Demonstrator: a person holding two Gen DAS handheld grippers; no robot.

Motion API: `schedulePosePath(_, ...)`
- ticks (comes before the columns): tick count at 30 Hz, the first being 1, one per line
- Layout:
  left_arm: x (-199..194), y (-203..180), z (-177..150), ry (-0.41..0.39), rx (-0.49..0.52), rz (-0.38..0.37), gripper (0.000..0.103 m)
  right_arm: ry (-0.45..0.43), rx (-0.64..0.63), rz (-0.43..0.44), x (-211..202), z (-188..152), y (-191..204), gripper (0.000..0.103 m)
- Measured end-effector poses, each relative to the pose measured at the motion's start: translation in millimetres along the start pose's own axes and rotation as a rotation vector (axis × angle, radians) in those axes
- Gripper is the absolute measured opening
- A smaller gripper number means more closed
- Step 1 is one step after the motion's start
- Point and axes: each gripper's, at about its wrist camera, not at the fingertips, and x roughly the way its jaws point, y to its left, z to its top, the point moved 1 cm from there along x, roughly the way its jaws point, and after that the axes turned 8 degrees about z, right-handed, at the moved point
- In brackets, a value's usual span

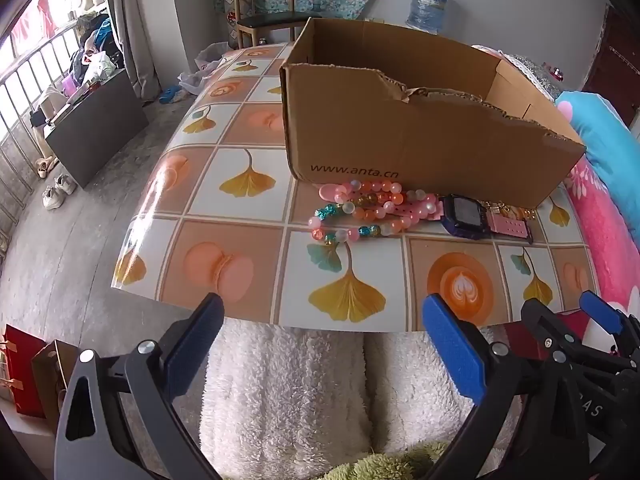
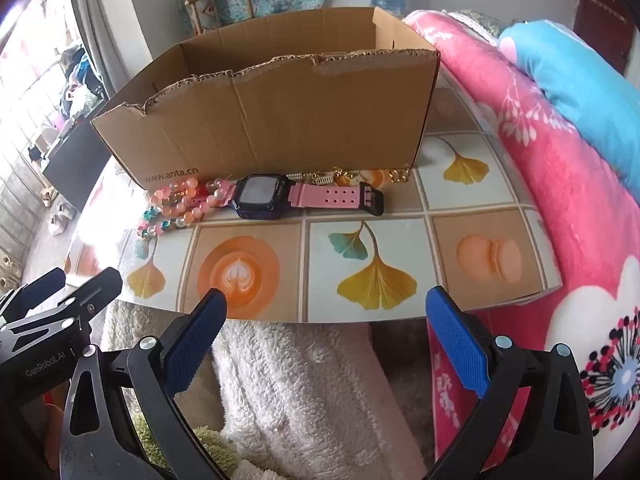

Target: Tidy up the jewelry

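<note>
Jewelry lies in a row on the desk [image 1: 248, 240], pressed up against the front wall of an open cardboard box [image 1: 400, 140]. At the left end sit the beaded bracelets [image 1: 360, 212], strings of pink, orange, white and teal beads heaped together and touching one another. Just beside them, and touching the beads, lies a watch [image 2: 262, 196] with a dark square face and a pink strap with a black buckle end, flat on the desk. Behind the watch strap, close to the box wall, lie some small gold pieces [image 2: 340, 178]; they are too small to make out exactly.

The box has a torn upper edge on its front wall and "www.anta.cn" printed low on that wall. The desk surface shows tiles with ginkgo leaves, macarons and a latte cup.

The left claw [image 1: 320, 344] hangs before the near edge of the desk, its blue-padded fingers spread wide with nothing between them. The right claw [image 2: 326, 340] sits likewise short of the near edge, spread wide and holding nothing. Both are well apart from the jewelry. Below them lies a white fluffy blanket [image 1: 288, 392], and a pink floral quilt [image 2: 560, 200] lies along the right of the desk.
</note>
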Motion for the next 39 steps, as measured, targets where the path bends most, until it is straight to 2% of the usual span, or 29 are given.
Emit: schedulePosePath(39, 11.1, 3.6, -2.0, 0.02, -0.006, 0.02, 0.098, 0.007, -0.012, 0.008, -7.9, 3.1, -2.1, 0.096)
